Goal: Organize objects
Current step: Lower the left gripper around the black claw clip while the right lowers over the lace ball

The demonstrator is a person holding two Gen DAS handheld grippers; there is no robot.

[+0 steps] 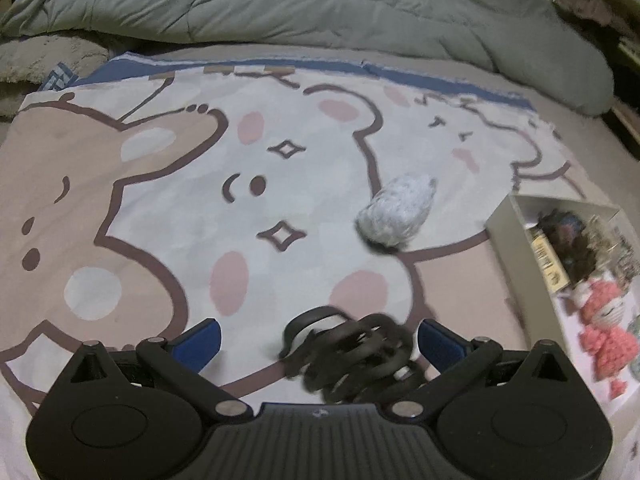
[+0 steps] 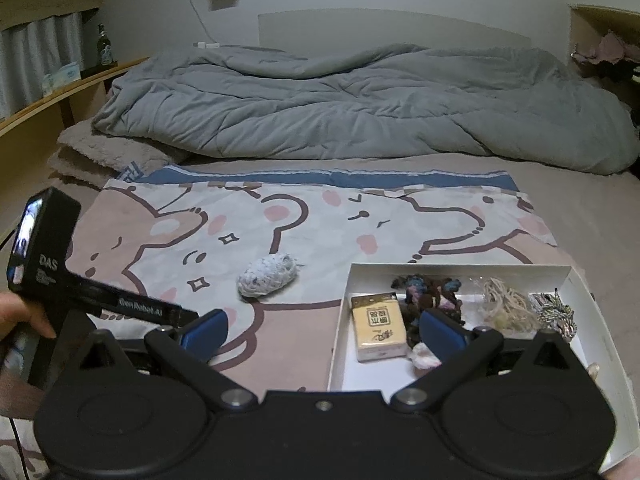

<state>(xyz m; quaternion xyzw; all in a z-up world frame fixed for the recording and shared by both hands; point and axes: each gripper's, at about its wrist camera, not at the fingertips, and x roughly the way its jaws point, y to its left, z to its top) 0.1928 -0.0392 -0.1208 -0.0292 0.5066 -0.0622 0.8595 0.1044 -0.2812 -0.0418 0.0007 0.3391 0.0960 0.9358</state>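
The left tongs [image 1: 320,338] stood wide open, blue pads far apart. Between them, nearer the right pad, sat a blurred black tangle [image 1: 352,356], perhaps a coil of cord or a clip; whether the pads touched it could not be told, and they were not closed on it. The right tongs [image 2: 323,330] were also wide open and held nothing, hovering over the near left corner of the box [image 2: 340,312].

The yarn ball [image 1: 396,210], white-grey and speckled, lay loose on the cartoon sheet [image 1: 180,168], the only loose thing on it apart from the tangle. From the left tongs it lay ahead and slightly to the right; from the right tongs it lay ahead and to the left, just left of the box. It was egg-shaped, its long axis running from near-left to far-right, the narrower end pointing far-right toward the box's far corner. Which of the two tongs was nearer could not be told.

The box sat on the right of the sheet and already held a yellow pack [image 2: 378,328], dark yarn [image 2: 430,292], pale string [image 2: 506,304] and a pink crochet doll [image 1: 604,320]. The ball was probably meant to join them, a short move rightward. Closing across its short axis looked the surer grip. A grey duvet [image 2: 360,104] lay bunched at the far end of the bed.
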